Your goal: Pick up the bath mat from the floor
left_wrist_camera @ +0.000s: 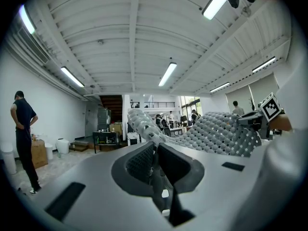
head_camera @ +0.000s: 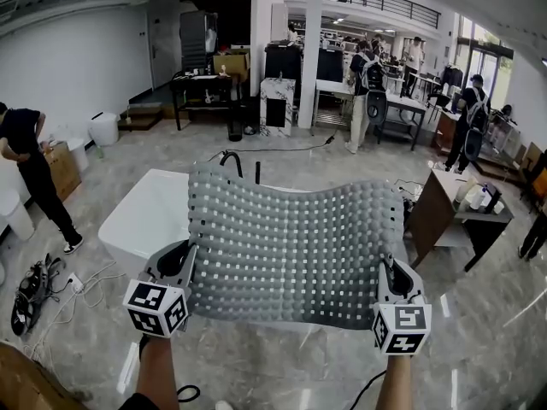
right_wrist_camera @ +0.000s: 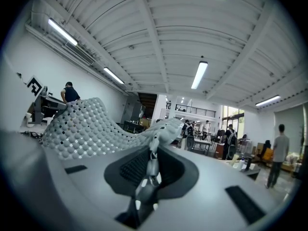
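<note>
Holding the bath mat (head_camera: 291, 246) up off the floor (head_camera: 479, 331): left gripper (head_camera: 184, 263) and right gripper (head_camera: 391, 273) each pinch a near corner, fingers (left_wrist_camera: 138, 161) clamped on the thin studded edge. The sheet is spread between them, its far edge wavy, above a white bathtub (head_camera: 141, 220).

Risk, as I judge it: only a narrow strip of edge sits in each grip. The mat looks limp and heavy, so it could creep out of one side. Drawing the hands apart would hasten that. If one corner goes, the sheet swings down onto the tub rim.

Surface: polished grey stone floor, cables (head_camera: 60, 289) trailing at left. Room: large open workshop with strip lights, a mezzanine rail and several people standing well apart from the mat.
</note>
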